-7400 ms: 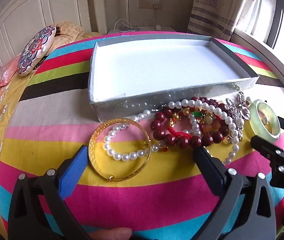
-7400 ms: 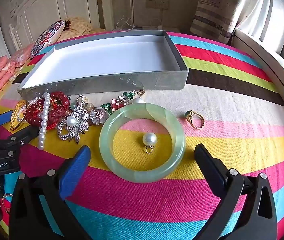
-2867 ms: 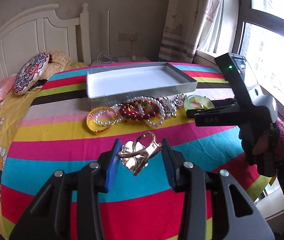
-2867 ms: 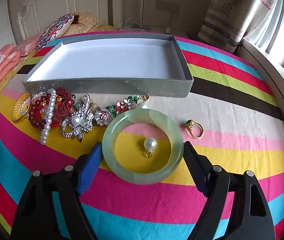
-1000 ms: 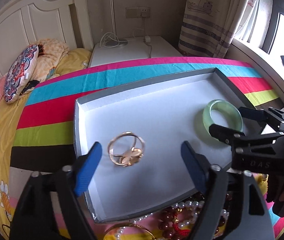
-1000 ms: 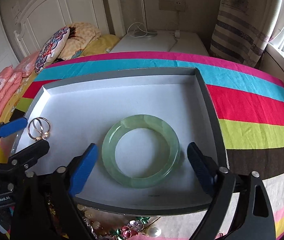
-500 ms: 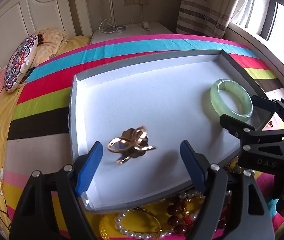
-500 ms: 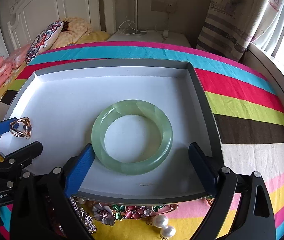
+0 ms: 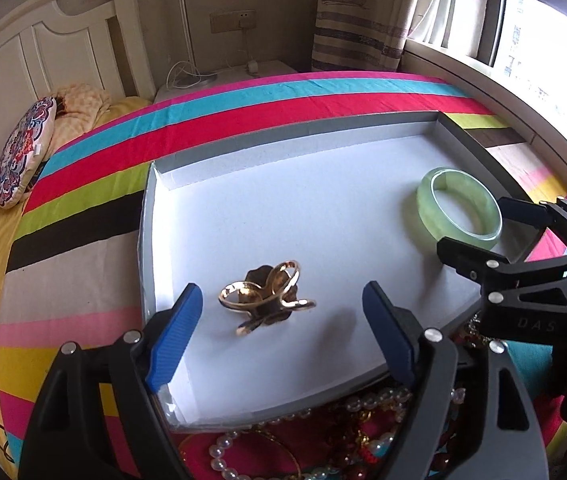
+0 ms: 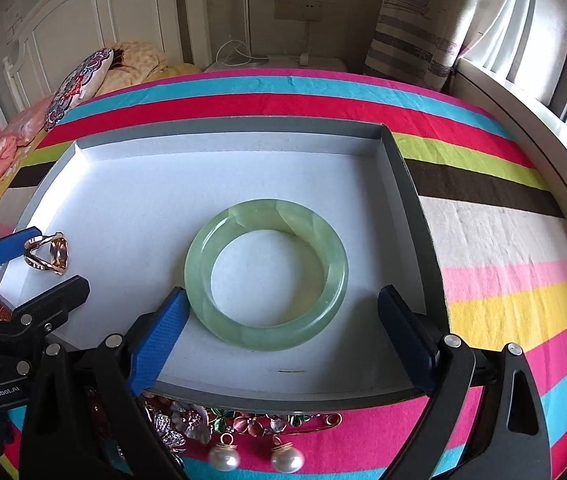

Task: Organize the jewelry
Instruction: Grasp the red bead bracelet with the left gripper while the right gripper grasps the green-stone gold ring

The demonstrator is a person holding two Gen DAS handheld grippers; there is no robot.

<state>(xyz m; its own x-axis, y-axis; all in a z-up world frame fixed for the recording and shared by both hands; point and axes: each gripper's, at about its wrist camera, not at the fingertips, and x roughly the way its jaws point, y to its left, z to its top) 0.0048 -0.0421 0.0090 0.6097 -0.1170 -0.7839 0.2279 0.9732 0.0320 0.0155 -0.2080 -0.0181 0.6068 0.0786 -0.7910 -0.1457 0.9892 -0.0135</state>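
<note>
A gold looped ornament (image 9: 267, 300) lies on the white floor of the grey tray (image 9: 283, 136), near its front left corner. My left gripper (image 9: 281, 334) hovers just short of it, its jaws opening, the blue pads (image 9: 175, 336) wide on either side and not touching it. A pale green jade bangle (image 10: 199, 264) lies flat at the tray's (image 10: 223, 128) front right. My right gripper (image 10: 281, 338) stands open around its near side, the left pad close to its rim. In each wrist view the other gripper shows: the right gripper (image 9: 473, 226), the left gripper (image 10: 43, 264).
Loose jewelry lies on the striped bedspread in front of the tray: pearl strands and red beads (image 9: 323, 440), brooches (image 10: 203, 420), two pearl earrings (image 10: 223, 456). A patterned pillow (image 9: 23, 156), a white headboard and a bedside table stand behind. A window sill runs along the right.
Both grippers have drawn back toward the tray's front edge, staying wide. The gold ornament went from upright rings to lying flat. The bangle has stayed in place.
</note>
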